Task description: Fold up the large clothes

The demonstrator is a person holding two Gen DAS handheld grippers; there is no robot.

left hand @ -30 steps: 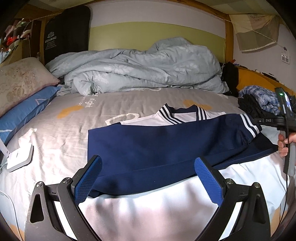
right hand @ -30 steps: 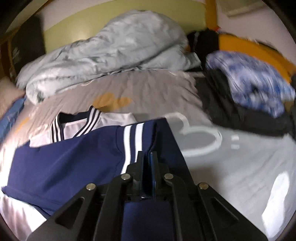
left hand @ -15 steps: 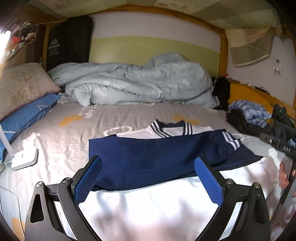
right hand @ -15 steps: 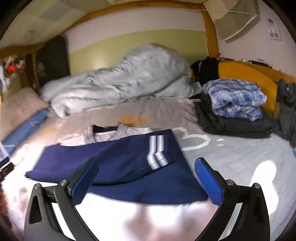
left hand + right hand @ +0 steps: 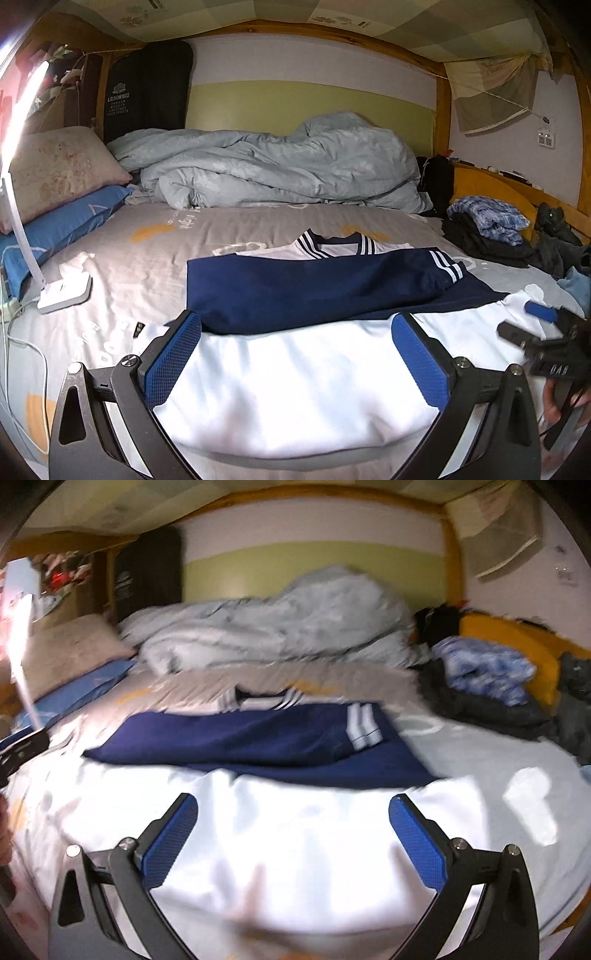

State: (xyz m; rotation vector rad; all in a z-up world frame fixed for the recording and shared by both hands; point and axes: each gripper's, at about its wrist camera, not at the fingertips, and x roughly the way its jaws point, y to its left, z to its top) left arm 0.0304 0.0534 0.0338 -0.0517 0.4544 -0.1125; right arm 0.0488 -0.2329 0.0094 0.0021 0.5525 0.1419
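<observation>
While the jacket [image 5: 314,295] lies on the bed [image 5: 236,225]:
Left gripper [image 5: 295,354]: held open, nothing gripped.
Right gripper [image 5: 293,834]: just opened wide, nothing between its jaws.

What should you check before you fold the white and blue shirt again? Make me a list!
1. Left tool open, nothing held: ok.
2. Right tool open, nothing held: ok; its jaws have just been opening.
3. Navy sleeves folded across the shirt: ok.
4. White bottom part lying smooth: ok in the left view, blurred in the right.
5. Lamp base and clothes pile lie apart from the shirt: ok.
6. Hem edge reachable: cannot tell.
</observation>
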